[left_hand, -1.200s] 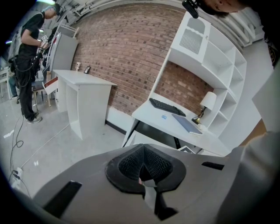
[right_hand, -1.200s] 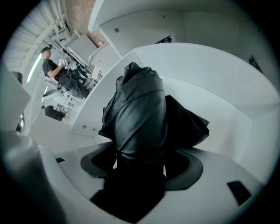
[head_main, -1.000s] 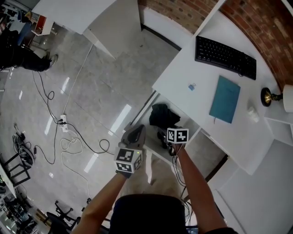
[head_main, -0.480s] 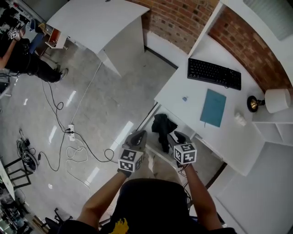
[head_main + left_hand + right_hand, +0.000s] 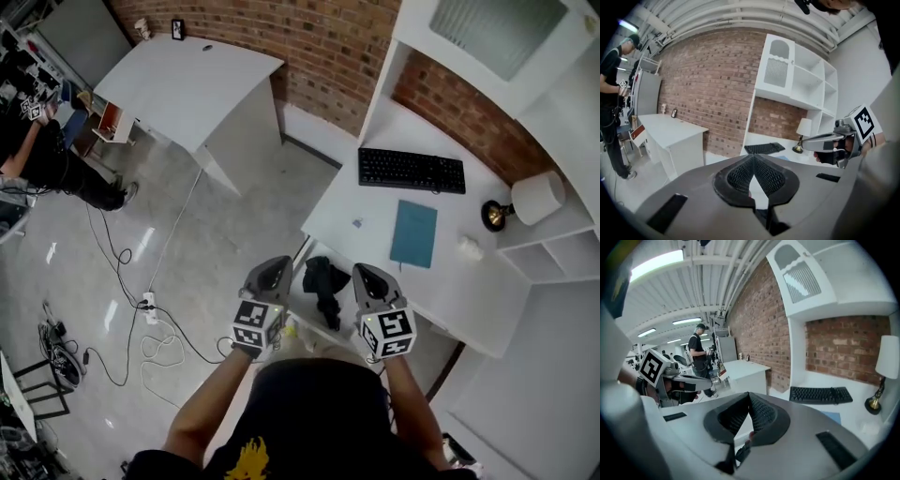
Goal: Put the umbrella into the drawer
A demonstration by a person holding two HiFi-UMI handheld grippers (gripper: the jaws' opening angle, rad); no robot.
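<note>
The black umbrella (image 5: 324,283) lies bunched in the open white drawer (image 5: 302,300) under the desk, in the head view. Both grippers are held up above the drawer's front, well apart from the umbrella. My left gripper (image 5: 270,273) is at the drawer's left, my right gripper (image 5: 367,278) at its right. In the left gripper view the left gripper (image 5: 753,159) has its tips together with nothing between them, and the right gripper (image 5: 820,142) shows beside it. The right gripper (image 5: 749,395) is likewise shut and empty in its own view.
On the white desk (image 5: 366,211) lie a black keyboard (image 5: 411,171) and a teal notebook (image 5: 413,233); a lamp (image 5: 525,199) stands at its right. A second white table (image 5: 187,84) stands to the left. Cables (image 5: 150,323) trail on the floor. A person (image 5: 47,159) is at far left.
Both grippers have risen from the drawer, the right one from low by the umbrella. The right jaws went from open to shut. The umbrella stays in the drawer.
</note>
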